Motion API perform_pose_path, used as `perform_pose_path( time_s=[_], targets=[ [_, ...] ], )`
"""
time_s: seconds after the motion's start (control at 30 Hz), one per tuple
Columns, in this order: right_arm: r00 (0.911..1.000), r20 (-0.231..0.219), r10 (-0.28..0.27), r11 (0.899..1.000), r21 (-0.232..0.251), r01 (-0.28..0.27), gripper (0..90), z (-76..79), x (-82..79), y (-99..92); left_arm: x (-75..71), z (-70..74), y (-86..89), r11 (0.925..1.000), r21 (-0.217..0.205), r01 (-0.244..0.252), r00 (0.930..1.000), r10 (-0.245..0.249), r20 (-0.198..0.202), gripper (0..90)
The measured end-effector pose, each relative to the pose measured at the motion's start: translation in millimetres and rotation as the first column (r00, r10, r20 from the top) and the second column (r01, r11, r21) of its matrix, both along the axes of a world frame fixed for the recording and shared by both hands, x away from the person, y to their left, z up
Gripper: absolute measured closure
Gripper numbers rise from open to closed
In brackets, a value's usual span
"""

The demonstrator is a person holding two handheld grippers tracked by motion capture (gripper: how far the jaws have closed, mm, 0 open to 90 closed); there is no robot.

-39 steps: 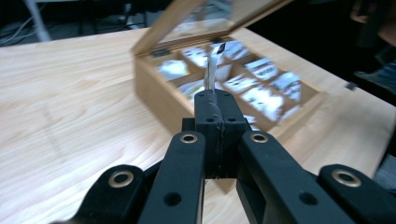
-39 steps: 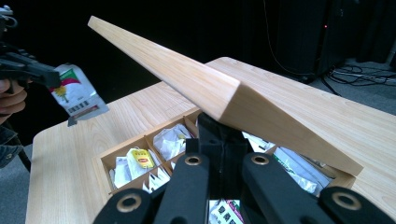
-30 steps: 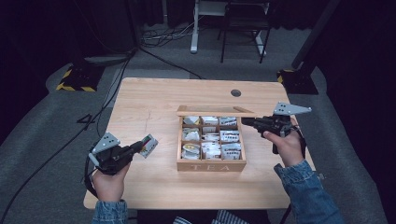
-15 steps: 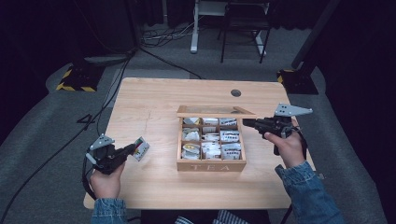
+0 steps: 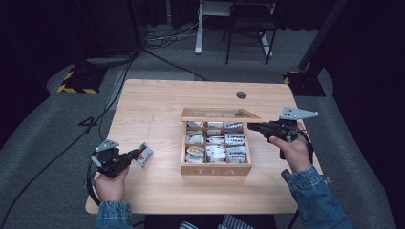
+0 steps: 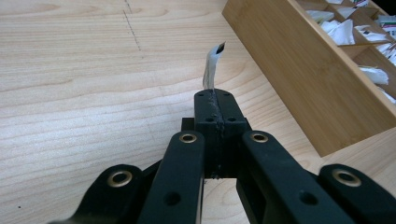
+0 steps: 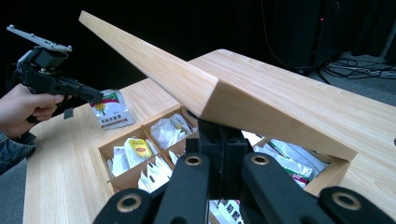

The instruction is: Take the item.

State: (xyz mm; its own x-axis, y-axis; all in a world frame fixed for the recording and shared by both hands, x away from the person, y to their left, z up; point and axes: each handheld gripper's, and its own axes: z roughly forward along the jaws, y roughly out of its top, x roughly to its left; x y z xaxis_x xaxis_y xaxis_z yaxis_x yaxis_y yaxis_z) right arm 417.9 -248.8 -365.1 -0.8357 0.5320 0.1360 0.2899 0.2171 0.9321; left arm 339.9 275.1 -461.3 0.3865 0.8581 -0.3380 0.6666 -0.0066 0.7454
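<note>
Clamped between the closed jaws of the left gripper (image 6: pixel 215 100): 1 paper tea bag sachet (image 6: pixel 212 65). Pinched by its near edge, so most of it sticks out free ahead of the tips, ready to lie flat once let go. Held low over the bare wooden table (image 5: pixel 157 100), to the left of the tea box (image 5: pixel 216 169) and clear of its side wall. Judged to be on its way to being set down there, outside the box rather than in a compartment.

On the other side, jaws of the right gripper (image 7: pixel 219 128) together too, apparently nipping the free edge of the hinged lid (image 7: pixel 187 79). Lifted that way to prop the lid up and back, tilted above the box. Needed because an unsupported lid looks likely to drop shut over the compartments. Exact bite on the edge hard to see from the right gripper view, hidden under the wood.

Inside the box, 9 compartments (image 5: pixel 216 140) in 3 rows, with more sachets standing or lying in them, left exposed by the raised lid.

Division of labour plain: 1 hand as a doorstop, 1 hand for carrying.
</note>
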Motion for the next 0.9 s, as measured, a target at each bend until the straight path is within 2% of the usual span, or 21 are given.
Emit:
perform_pose_path(
  time_s=[0.07, 0.13, 0.17, 0.23, 0.27, 0.3, 0.33, 0.4, 0.43, 0.47, 0.5, 0.53, 0.57, 0.73, 0.9],
  targets=[
    [1.0, 0.0, 0.0, 1.0, 0.0, 0.0, 90.0, -0.3, -0.2, 0.0, 0.6, -0.8, 0.0, 1.0, 0.008, -0.005, 1.0, 0.005, -0.001, 88.6],
    [1.0, 0.0, 0.001, 1.0, -0.002, -0.001, 90.0, -0.4, -0.4, 0.0, 1.1, -1.4, -0.2, 0.9993, 0.032, -0.021, 0.9998, 0.021, -0.003, 86.6],
    [1.0, 0.0, 0.001, 1.0, -0.002, -0.001, 90.0, -0.5, -0.5, 0.0, 1.7, -2.3, -0.5, 0.998, 0.054, -0.032, 0.9993, 0.033, -0.017, 85.7],
    [1.0, 0.0, 0.001, 1.0, -0.001, -0.001, 90.0, -0.5, -0.5, 0.0, 2.1, -2.8, -0.5, 0.9973, 0.064, -0.036, 0.9991, 0.038, -0.021, 84.2],
    [1.0, 0.0, 0.001, 1.0, 0.0, -0.001, 90.0, -0.5, -0.5, 0.1, 2.7, -3.0, -0.5, 0.9964, 0.073, -0.042, 0.9987, 0.044, -0.025, 81.8],
    [1.0, 0.0, 0.001, 1.0, -0.001, -0.001, 90.0, -0.5, -0.6, 0.2, 3.3, -3.1, -0.7, 0.9955, 0.081, -0.048, 0.9983, 0.051, -0.03, 73.8],
    [1.0, 0.0, 0.001, 1.0, -0.001, -0.001, 90.0, -0.5, -0.6, 0.2, 3.9, -3.0, -0.8, 0.9944, 0.091, -0.054, 0.9978, 0.057, -0.035, 73.8],
    [1.0, 0.0, 0.001, 1.0, 0.0, -0.001, 90.0, -0.5, -0.5, 0.2, 4.1, -2.1, -1.2, 0.992, 0.109, -0.065, 0.9969, 0.069, -0.038, 68.0],
    [1.0, 0.0, 0.0, 1.0, 0.0, 0.0, 90.0, -0.4, -0.4, 0.1, 4.2, -1.3, -0.8, 0.99, 0.12, -0.074, 0.9964, 0.079, -0.033, 58.6],
    [1.0, 0.0, 0.0, 1.0, 0.0, 0.0, 90.0, -0.4, -0.4, 0.1, 4.1, -1.1, -0.5, 0.9896, 0.118, -0.082, 0.9957, 0.087, -0.032, 58.6],
    [1.0, 0.0, 0.001, 1.0, -0.001, -0.001, 90.0, -0.4, -0.3, 0.0, 4.2, -0.5, 0.7, 0.9895, 0.115, -0.088, 0.9952, 0.092, -0.032, 52.2],
    [1.0, 0.0, 0.001, 1.0, -0.001, -0.001, 90.0, -0.4, -0.3, 0.0, 4.0, -0.1, 1.2, 0.9894, 0.111, -0.094, 0.9946, 0.098, -0.033, 52.2],
    [1.0, 0.0, 0.001, 1.0, 0.0, -0.001, 90.0, -0.5, -0.4, 0.0, 3.5, 0.8, 1.6, 0.9891, 0.112, -0.096, 0.9945, 0.1, -0.03, 48.6],
    [1.0, -0.002, 0.003, 1.0, 0.0, -0.003, 90.0, -0.7, -0.5, -0.1, 1.0, 8.7, -0.3, 0.9895, 0.115, -0.087, 0.9961, 0.088, 0.0, 46.5],
    [1.0, -0.002, 0.004, 1.0, -0.002, -0.004, 90.0, -1.1, -1.1, 0.0, -4.3, 22.4, -12.9, 0.9912, 0.128, -0.035, 0.9991, 0.031, 0.029, 45.9]
  ],
)
